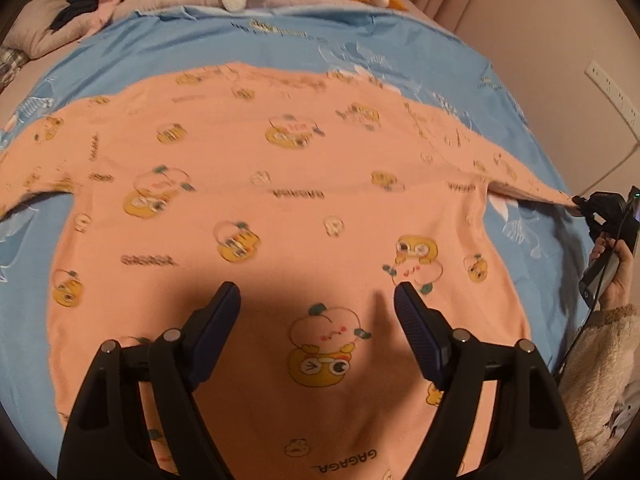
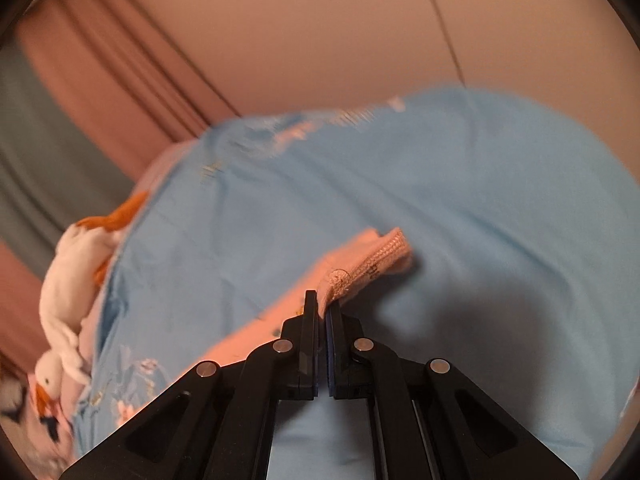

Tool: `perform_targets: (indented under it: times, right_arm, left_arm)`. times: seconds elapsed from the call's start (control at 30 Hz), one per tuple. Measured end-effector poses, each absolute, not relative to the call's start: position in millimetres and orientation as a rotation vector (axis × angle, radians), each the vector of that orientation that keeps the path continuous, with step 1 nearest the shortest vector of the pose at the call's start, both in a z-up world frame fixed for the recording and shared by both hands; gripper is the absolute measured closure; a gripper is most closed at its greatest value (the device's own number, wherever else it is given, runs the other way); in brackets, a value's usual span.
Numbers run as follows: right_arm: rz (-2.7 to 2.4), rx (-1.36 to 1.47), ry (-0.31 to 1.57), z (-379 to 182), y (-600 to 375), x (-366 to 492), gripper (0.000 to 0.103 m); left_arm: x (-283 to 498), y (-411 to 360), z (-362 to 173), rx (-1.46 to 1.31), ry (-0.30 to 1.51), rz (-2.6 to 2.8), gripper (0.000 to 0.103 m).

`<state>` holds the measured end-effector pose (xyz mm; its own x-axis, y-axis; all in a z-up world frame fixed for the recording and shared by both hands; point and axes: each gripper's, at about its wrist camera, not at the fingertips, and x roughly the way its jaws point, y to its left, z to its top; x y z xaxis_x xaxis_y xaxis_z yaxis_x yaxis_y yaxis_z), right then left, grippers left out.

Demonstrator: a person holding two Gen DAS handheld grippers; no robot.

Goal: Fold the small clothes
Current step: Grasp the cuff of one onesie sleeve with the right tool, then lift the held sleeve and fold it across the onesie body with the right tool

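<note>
Clamping the pink shirt's sleeve cuff [image 2: 376, 266] near the bed's edge, right gripper [image 2: 323, 308] risks dragging the garment askew while left gripper [image 1: 317, 304] hovers wide.

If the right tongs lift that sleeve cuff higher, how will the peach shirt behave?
Probably floppy: the peach shirt lies limp on the blue sheet, so its sleeve should drape and trail. It looks thin and light. The ribbed cuff, pinched in the right tongs, seems unlikely to slip.
</note>
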<state>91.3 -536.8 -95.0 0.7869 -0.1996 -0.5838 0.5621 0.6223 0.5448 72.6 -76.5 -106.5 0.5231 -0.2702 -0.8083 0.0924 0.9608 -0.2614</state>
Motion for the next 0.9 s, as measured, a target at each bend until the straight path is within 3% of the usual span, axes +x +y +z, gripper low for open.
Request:
perform_targets:
  times: [0.33, 0.57, 0.9]
  right_arm:
    - [-0.053, 0.474, 0.303, -6.4, -434.5, 104.6, 0.099]
    - [0.195, 0.248, 0.403, 3.2, -330.8, 122.7, 0.099]
    - [0.396, 0.038, 0.603, -34.2, -237.9, 138.0, 0.099]
  left_arm:
    - [64.9, -32.0, -81.4, -0.259, 0.914, -0.105, 0.024]
    - [58.2, -11.0, -72.4, -0.300, 0.890, -0.066, 0.024]
    - [54.0, 8.4, -69.8, -0.342, 0.876, -0.029, 0.024]
